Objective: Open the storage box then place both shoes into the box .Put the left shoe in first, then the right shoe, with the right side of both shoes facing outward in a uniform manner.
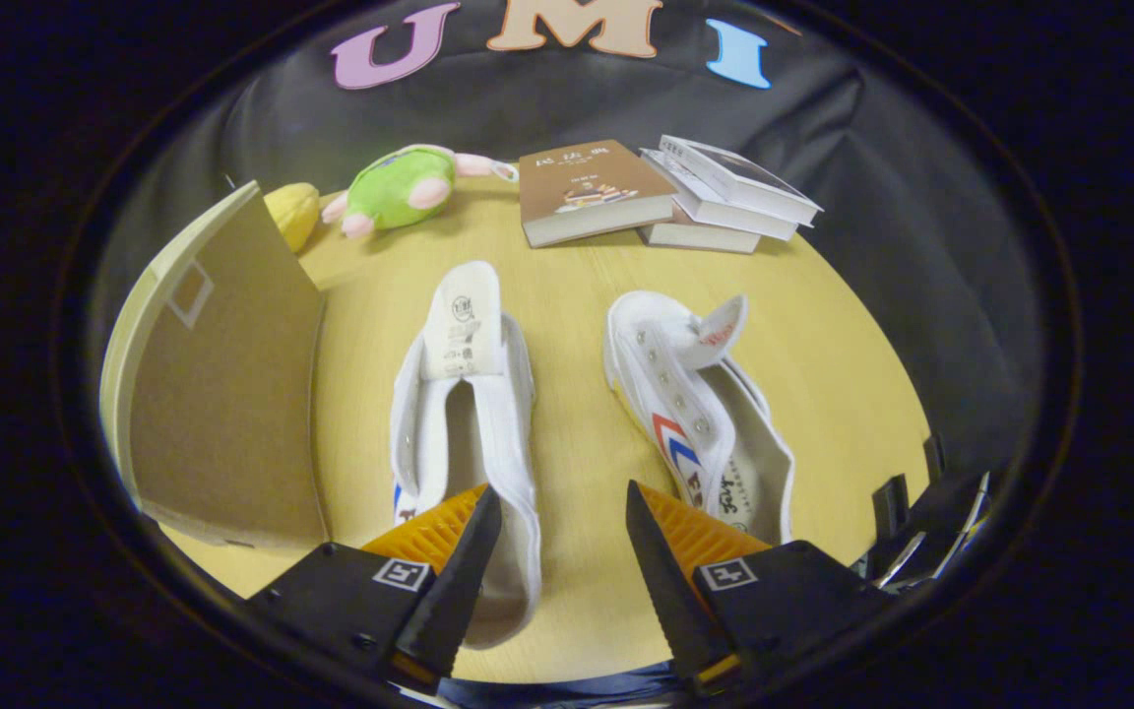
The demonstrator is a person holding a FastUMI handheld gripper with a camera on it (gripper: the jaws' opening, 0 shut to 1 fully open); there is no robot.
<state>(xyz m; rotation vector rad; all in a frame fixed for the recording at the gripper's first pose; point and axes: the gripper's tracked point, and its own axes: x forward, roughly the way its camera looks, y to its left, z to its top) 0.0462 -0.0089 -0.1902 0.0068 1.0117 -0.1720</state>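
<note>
Off to my left stands the storage box (222, 394), its cardboard flap up. I hover low over the table (577, 433), my gripper (562, 517) spread wide and gripping nothing. The left shoe (464, 414) lies by my left finger, heel toward me; the right shoe (700, 414) lies just ahead of my right finger. Beyond them sit a plush toy (395, 187) and books (665, 192).

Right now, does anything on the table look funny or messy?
A little. The right shoe leans on its side with its tongue flipped up, while the left shoe sits flat. The storage box lid is up. The hand-held gripper is open, holding nothing. Nothing looks spilled or broken.
</note>
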